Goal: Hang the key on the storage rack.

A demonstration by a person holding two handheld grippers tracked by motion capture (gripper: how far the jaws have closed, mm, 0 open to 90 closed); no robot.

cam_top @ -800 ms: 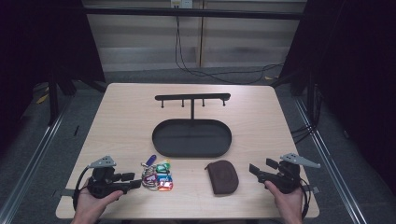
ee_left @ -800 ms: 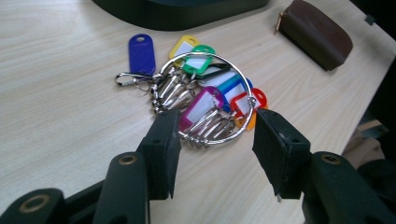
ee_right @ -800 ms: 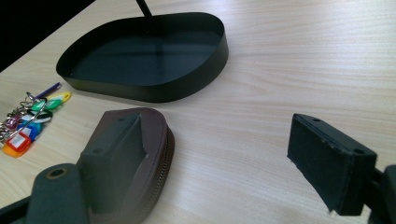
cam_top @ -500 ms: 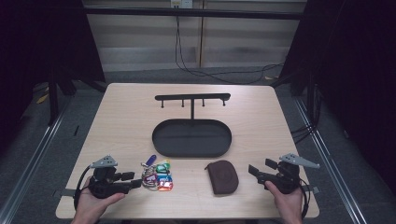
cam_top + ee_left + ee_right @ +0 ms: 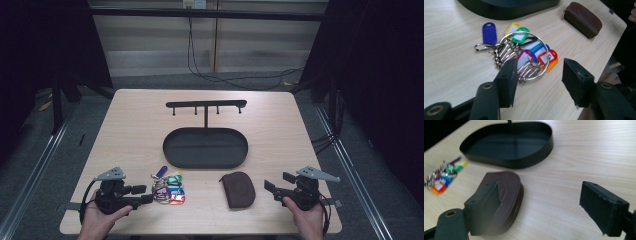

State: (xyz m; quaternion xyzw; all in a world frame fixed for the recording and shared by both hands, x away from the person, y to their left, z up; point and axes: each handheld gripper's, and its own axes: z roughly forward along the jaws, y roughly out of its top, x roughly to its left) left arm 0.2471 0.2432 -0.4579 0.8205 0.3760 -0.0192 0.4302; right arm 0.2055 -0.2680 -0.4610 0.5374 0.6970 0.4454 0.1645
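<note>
A metal key ring with several coloured tags (image 5: 169, 189) lies on the wooden table near its front edge. Just left of it my left gripper (image 5: 146, 194) is open, its jaws pointed at the ring. In the left gripper view the ring (image 5: 524, 53) lies just beyond the open jaws (image 5: 539, 75), with nothing between them. A brown zipped pouch (image 5: 238, 189) lies flat to the right of the keys. My right gripper (image 5: 274, 182) is open just right of the pouch. In the right gripper view the pouch (image 5: 506, 187) sits by the left jaw, apart from the wide gap (image 5: 541, 200).
A black oval tray (image 5: 172, 155) stands at the table's middle, behind the keys and pouch. A black T-shaped rack with hooks (image 5: 206, 105) rises from its far side. The table's front edge runs close under both hands.
</note>
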